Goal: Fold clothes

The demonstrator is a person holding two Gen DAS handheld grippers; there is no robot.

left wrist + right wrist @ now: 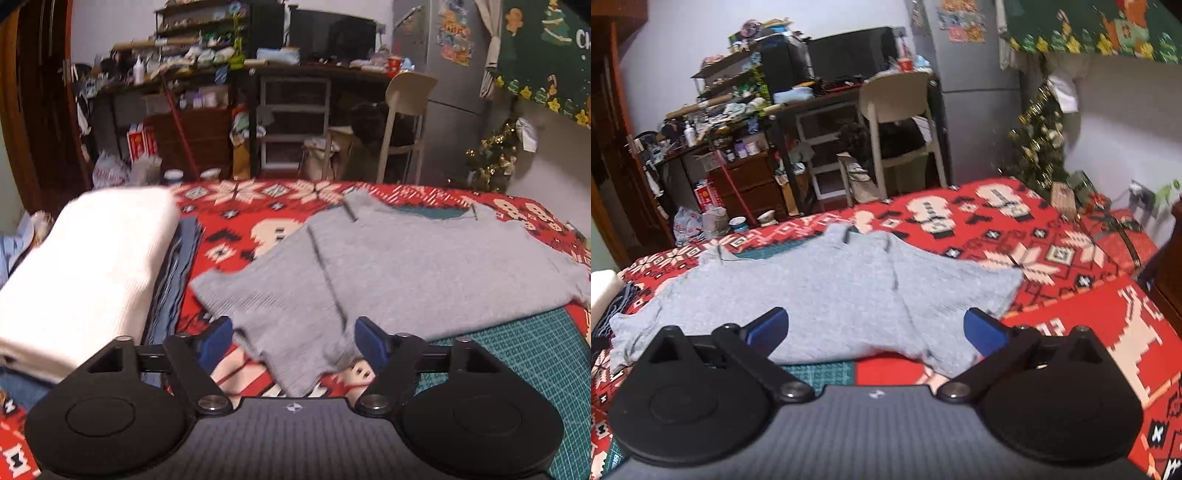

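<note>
A grey knit garment (424,266) lies spread flat on the red patterned blanket (236,218), one sleeve reaching toward the left. My left gripper (293,341) hovers open over that sleeve's near edge, blue pads apart with cloth lying under the gap, not pinched. In the right wrist view the same grey garment (827,291) stretches across the blanket (1071,317). My right gripper (875,330) stands wide open above the garment's near hem, its blue fingers (984,332) clear of the fabric.
A stack of folded clothes topped by a white knit (85,273) sits at the left on the blanket. A green cutting mat (517,354) lies at the near right. Beyond the far edge stand a cluttered desk, a chair (404,122) and a small decorated tree (1038,144).
</note>
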